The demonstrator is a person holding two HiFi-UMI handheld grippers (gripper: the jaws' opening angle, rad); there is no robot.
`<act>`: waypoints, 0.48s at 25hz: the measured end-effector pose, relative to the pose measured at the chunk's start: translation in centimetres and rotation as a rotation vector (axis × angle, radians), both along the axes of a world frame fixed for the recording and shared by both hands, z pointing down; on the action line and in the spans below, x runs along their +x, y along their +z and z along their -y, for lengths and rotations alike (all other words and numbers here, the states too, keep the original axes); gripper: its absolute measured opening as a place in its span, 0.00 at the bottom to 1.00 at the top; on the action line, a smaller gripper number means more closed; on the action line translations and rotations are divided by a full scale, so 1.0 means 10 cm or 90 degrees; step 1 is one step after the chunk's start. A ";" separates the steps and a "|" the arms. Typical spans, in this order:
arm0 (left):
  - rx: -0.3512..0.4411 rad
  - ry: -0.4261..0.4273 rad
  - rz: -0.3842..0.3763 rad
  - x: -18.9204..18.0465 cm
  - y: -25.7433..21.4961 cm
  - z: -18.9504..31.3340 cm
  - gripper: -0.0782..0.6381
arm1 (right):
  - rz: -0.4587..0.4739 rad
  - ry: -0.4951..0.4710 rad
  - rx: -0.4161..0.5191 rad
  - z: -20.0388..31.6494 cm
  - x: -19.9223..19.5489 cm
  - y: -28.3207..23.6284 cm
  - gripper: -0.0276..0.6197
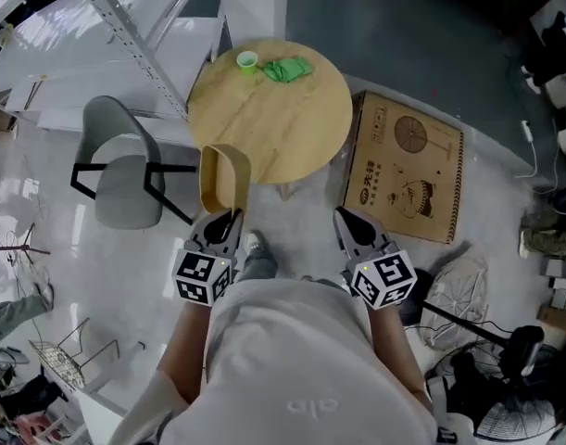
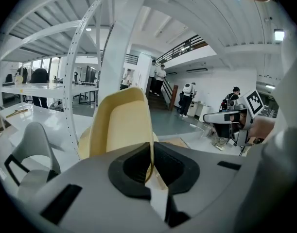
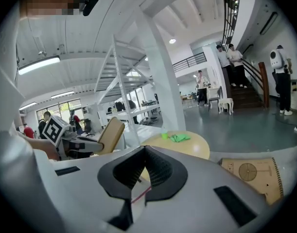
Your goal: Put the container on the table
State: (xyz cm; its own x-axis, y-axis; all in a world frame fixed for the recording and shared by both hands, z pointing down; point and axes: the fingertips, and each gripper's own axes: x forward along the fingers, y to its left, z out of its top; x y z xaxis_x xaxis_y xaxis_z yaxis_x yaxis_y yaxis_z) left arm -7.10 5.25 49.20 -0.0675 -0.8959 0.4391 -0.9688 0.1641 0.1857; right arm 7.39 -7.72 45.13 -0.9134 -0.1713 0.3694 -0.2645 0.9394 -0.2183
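A tan, tub-shaped container (image 1: 225,176) hangs in the air just in front of the round wooden table (image 1: 292,128). My left gripper (image 1: 227,219) is shut on its near rim. In the left gripper view the container's thin wall (image 2: 120,125) is pinched between the black pads (image 2: 133,165). My right gripper (image 1: 344,217) sits level with it to the right, shut with nothing between its jaws, and points toward the table (image 3: 192,143). The right gripper view also shows the container (image 3: 109,134) off to the left.
A small green cup (image 1: 247,60) and a green cloth (image 1: 288,69) lie at the table's far side. A grey chair (image 1: 125,170) stands to the left, with a white lattice post (image 1: 134,35) behind it. A flat cardboard box (image 1: 408,167) lies on the floor to the right. Fans and cables clutter the lower right.
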 end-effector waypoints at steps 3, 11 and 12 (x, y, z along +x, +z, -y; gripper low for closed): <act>-0.006 0.038 -0.008 -0.35 0.07 0.15 0.15 | -0.012 0.021 -0.002 0.05 -0.34 0.04 0.08; -0.051 0.171 -0.023 -0.67 0.36 0.46 0.15 | -0.050 0.091 0.002 0.08 -0.75 0.09 0.08; -0.056 0.183 -0.024 -0.67 0.40 0.50 0.15 | -0.056 0.099 0.001 0.08 -0.75 0.11 0.08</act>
